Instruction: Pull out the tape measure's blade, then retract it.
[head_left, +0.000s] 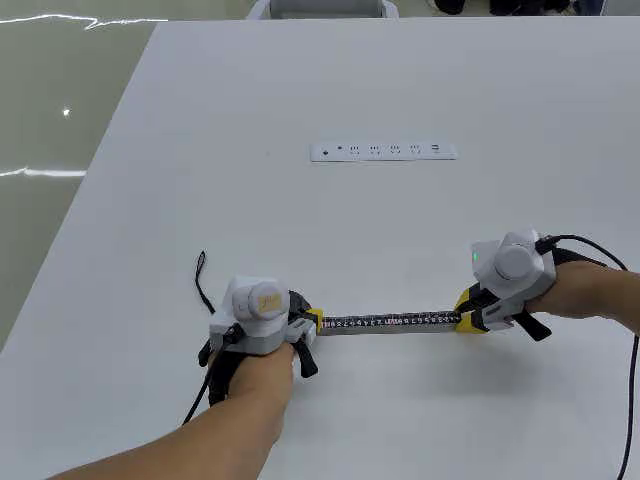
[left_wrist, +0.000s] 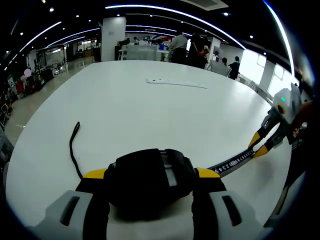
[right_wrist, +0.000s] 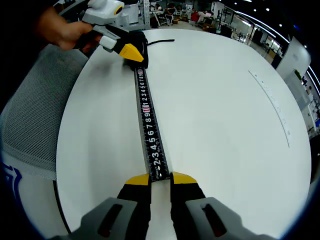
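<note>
My left gripper (head_left: 305, 327) is shut on the black tape measure case (left_wrist: 150, 181), which rests on the white table (head_left: 380, 80) near its front edge. The case's black wrist strap (head_left: 201, 280) trails away to the left. From the case the numbered blade (head_left: 388, 321) runs flat along the table to my right gripper (head_left: 468, 318), whose yellow-tipped fingers (right_wrist: 183, 178) are shut on the blade's end. In the right gripper view the blade (right_wrist: 149, 131) stretches straight from my jaws to the case (right_wrist: 136, 46) and the left gripper (right_wrist: 129, 50). The left gripper view shows the blade (left_wrist: 232, 162) meeting the right gripper (left_wrist: 261, 146).
A white power strip (head_left: 383, 151) lies flat at the middle of the table, well beyond the blade. A black cable (head_left: 632, 380) hangs from the right gripper at the right edge. People stand far behind the table in the left gripper view.
</note>
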